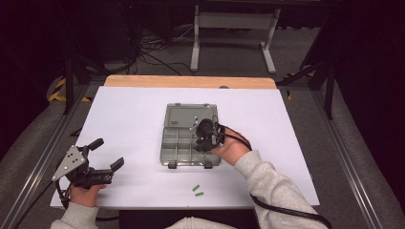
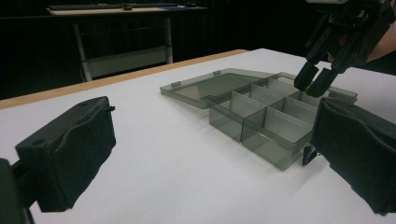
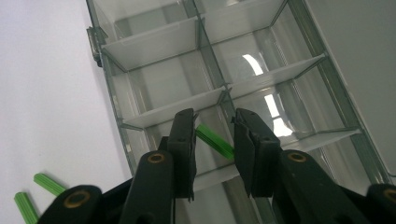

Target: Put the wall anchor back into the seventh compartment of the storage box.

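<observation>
A clear grey organiser box (image 1: 165,153) lies open mid-table, its lid (image 1: 184,117) folded back flat. My right gripper (image 1: 204,142) hovers low over the box's right-hand compartments, pointing down. In the right gripper view its jaws (image 3: 215,117) are shut on a green plastic plug (image 3: 217,142), which spans slantwise between the pads above a compartment. The left gripper view shows that gripper (image 2: 315,81) over the far corner of the box (image 2: 275,126). My left gripper (image 1: 108,152) rests at the table's front left, open and holding nothing.
Two more green plugs (image 1: 197,191) lie on the white table (image 1: 129,114) in front of the box; they also appear at the lower left of the right gripper view (image 3: 46,183). The box compartments look bare. A wooden strip (image 1: 191,81) edges the far side.
</observation>
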{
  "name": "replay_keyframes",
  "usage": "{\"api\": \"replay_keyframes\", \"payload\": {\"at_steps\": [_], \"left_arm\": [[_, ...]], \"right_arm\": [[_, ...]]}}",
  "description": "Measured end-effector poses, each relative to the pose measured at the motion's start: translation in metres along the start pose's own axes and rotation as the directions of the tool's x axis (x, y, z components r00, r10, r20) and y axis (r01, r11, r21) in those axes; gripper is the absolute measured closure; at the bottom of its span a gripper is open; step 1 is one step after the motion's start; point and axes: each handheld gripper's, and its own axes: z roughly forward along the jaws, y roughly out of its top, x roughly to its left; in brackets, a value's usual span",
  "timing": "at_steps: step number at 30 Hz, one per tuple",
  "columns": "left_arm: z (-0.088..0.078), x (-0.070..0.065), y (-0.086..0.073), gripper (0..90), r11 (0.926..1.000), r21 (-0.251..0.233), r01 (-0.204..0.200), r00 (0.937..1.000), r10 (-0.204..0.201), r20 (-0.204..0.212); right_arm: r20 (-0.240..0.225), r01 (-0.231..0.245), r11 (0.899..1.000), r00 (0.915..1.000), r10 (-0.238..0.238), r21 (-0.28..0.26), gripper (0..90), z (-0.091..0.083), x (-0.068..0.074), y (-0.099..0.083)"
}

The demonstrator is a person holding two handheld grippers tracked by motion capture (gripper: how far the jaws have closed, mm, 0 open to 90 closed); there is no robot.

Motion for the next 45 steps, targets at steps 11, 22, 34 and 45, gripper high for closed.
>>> {"api": "replay_keyframes", "payload": {"at_steps": [11,22,34,45], "left_arm": [[0.000,0.000,0.000,0.6,1.0000,-0.002,-0.001,1.0000,0.001,0.000],[0.000,0.000,0.000,0.6,1.0000,-0.006,0.000,1.0000,0.000,-0.002],[0.000,0.000,0.000,0.6,1.0000,-0.005,0.000,1.0000,0.000,-0.002],[0.000,0.000,0.000,0.6,1.0000,0.000,0.000,1.0000,0.000,0.000]], "right_arm": [[-0.012,0.002,0.999,0.9999,-0.001,0.033,68.5,0.012,0.004,-0.002],[-0.023,0.003,0.999,0.9997,-0.002,0.050,68.2,0.019,0.006,-0.003],[-0.021,0.028,1.000,0.9994,-0.028,0.001,58.0,0.001,0.011,0.000],[-0.033,0.122,0.992,0.9919,-0.123,-0.036,37.2,-0.021,0.042,0.006]]}}
